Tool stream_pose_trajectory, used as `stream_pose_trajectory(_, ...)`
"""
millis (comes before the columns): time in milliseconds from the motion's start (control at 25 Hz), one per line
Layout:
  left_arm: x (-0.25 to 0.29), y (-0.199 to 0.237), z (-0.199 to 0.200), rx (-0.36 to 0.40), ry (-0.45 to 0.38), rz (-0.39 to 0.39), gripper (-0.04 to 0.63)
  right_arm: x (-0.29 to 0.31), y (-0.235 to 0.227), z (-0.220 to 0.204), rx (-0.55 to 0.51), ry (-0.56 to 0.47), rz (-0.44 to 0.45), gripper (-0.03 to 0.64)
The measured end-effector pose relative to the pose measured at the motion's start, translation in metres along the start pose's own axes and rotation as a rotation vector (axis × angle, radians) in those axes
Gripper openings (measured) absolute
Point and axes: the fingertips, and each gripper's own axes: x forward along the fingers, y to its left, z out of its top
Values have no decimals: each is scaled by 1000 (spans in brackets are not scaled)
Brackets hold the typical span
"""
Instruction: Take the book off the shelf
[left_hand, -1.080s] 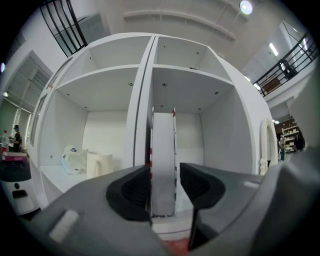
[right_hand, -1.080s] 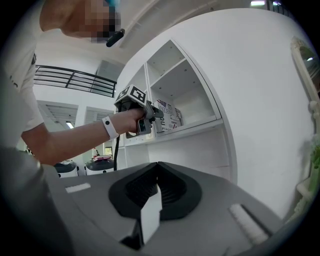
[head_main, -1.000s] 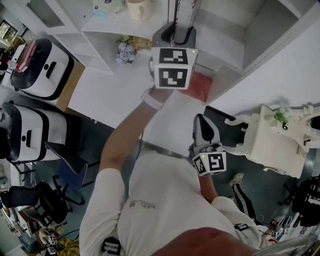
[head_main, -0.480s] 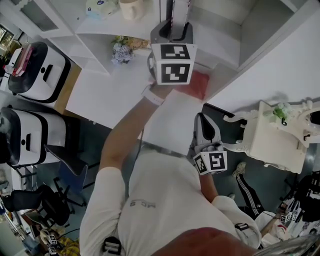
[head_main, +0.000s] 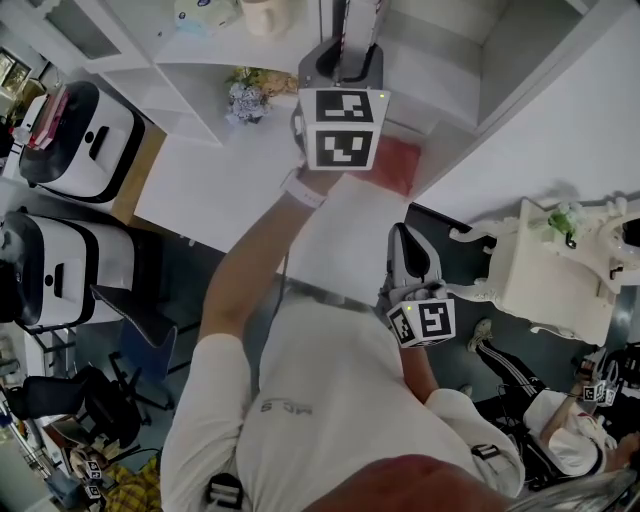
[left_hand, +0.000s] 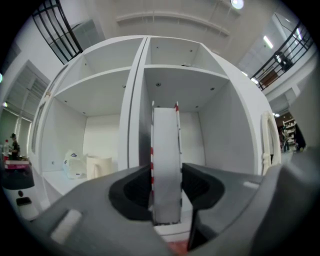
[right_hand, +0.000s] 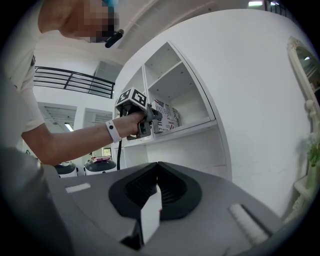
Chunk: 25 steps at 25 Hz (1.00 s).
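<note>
The book (left_hand: 165, 165) is white with red marks on its edges and stands upright on its own in the right bay of the white shelf (left_hand: 137, 100). My left gripper (left_hand: 166, 195) is shut on it, one jaw against each cover. From the head view the left gripper (head_main: 340, 65) reaches up into the shelf at the book (head_main: 358, 25). The right gripper view shows that same grip on the book (right_hand: 165, 117) from the side. My right gripper (head_main: 410, 255) hangs low by my chest, away from the shelf. The right gripper (right_hand: 157, 192) is shut, with a thin white sliver showing at the seam.
A cream mug (head_main: 268, 15) and a white pouch (head_main: 205, 12) sit in the left bay. A small bunch of flowers (head_main: 248, 95) and a red object (head_main: 400, 165) lie lower down. White-and-black machines (head_main: 75, 125) stand at the left, an ornate white table (head_main: 545, 270) at the right.
My left gripper has edged slightly up toward the shelf on the book. The right gripper has stayed where it was.
</note>
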Motion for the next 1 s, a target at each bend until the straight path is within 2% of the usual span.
stream_pose_trajectory(640, -64, -7, 2, 1, -51, -24, 167, -21, 23, -5, -5, -7, 32, -2)
stream_pose_trajectory(1000, -122, -2, 4, -16, -100, -20, 167, -21, 31, -12, 2, 7, 52, -2)
